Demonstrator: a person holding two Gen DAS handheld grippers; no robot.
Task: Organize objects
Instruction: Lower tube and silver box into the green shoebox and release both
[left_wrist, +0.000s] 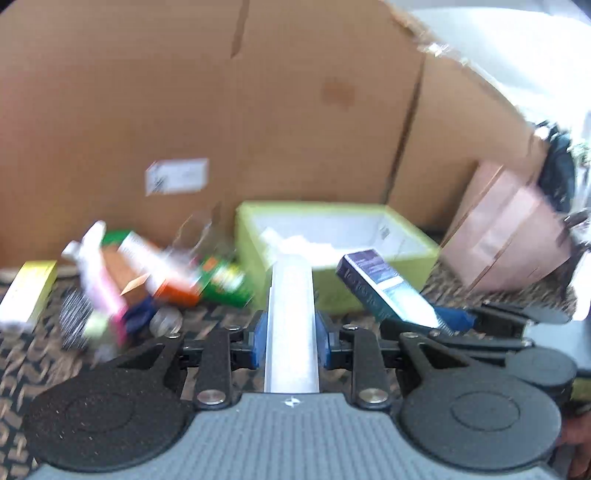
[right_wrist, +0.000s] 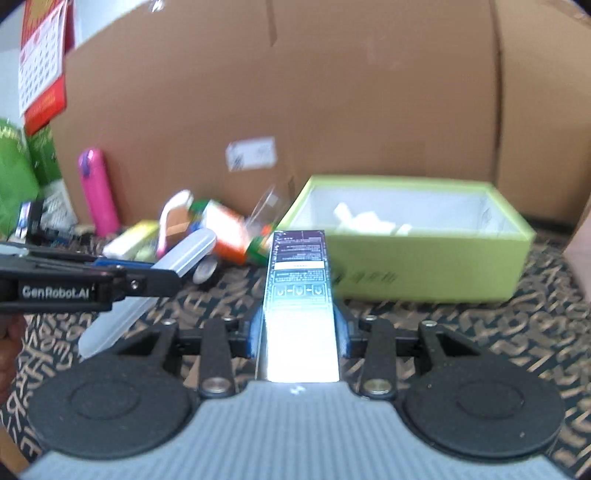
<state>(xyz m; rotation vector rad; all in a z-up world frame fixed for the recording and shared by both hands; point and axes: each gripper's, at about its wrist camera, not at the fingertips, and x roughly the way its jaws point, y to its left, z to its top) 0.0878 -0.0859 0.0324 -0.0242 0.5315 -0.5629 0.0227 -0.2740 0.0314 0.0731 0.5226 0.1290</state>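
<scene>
My left gripper (left_wrist: 291, 339) is shut on a translucent white case (left_wrist: 291, 317) and holds it above the patterned cloth, pointing at the open light-green box (left_wrist: 413, 266). It also shows in the right wrist view (right_wrist: 147, 277), with the case (right_wrist: 173, 266) at the left. My right gripper (right_wrist: 299, 332) is shut on a dark purple carton (right_wrist: 299, 280), held just in front of the green box (right_wrist: 443, 266). That carton shows in the left wrist view (left_wrist: 384, 288). White items lie inside the box.
A blurred pile of small boxes and tubes (left_wrist: 140, 273) lies left of the green box. A pink bottle (right_wrist: 98, 192) stands at the far left. A large cardboard box (right_wrist: 295, 92) forms the back wall. A pinkish carton (left_wrist: 506, 229) stands at right.
</scene>
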